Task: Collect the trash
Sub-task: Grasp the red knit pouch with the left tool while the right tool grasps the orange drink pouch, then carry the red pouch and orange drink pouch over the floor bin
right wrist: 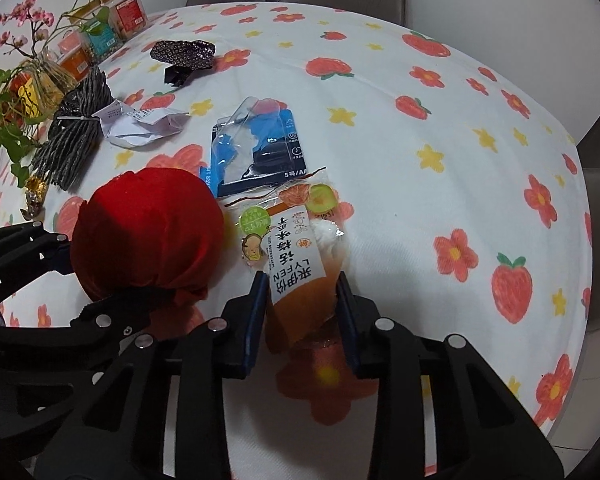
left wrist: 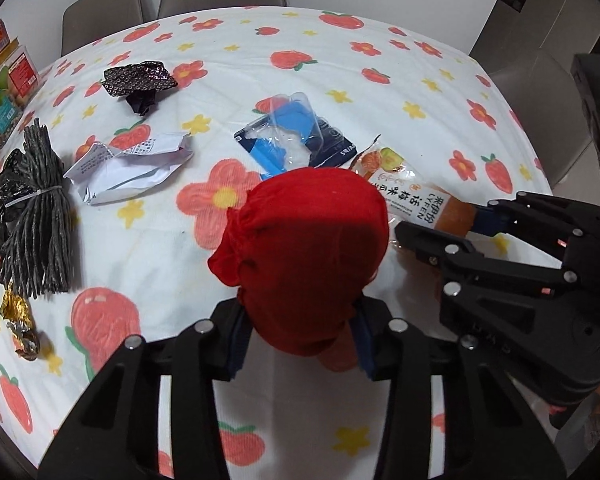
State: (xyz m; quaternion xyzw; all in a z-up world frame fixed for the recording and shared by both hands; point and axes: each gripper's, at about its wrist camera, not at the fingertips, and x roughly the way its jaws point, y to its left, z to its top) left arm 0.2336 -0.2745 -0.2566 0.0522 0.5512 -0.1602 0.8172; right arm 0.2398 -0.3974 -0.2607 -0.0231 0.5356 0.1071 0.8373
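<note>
At the far left edge of the tablecloth (left wrist: pixel 420 60) lies a gold foil wrapper (left wrist: pixel 19 326), and just beyond it a dark twine bundle (left wrist: pixel 36 208) tied with a white band. Next comes a crumpled white paper (left wrist: pixel 128 164), with a black patterned wrapper (left wrist: pixel 140 82) farther back. Your left gripper (left wrist: pixel 298 344) is clenched on a red bag (left wrist: pixel 304 256), which bulges up between its pads above the cloth. Behind the bag lies a blue blister pack (left wrist: pixel 296 136), its clear plastic torn open. To the right, your right gripper (right wrist: pixel 302 320) is grasping an orange snack packet (right wrist: pixel 300 264) by its near end; the packet's far end rests beside the blister pack and just right of the red bag.
</note>
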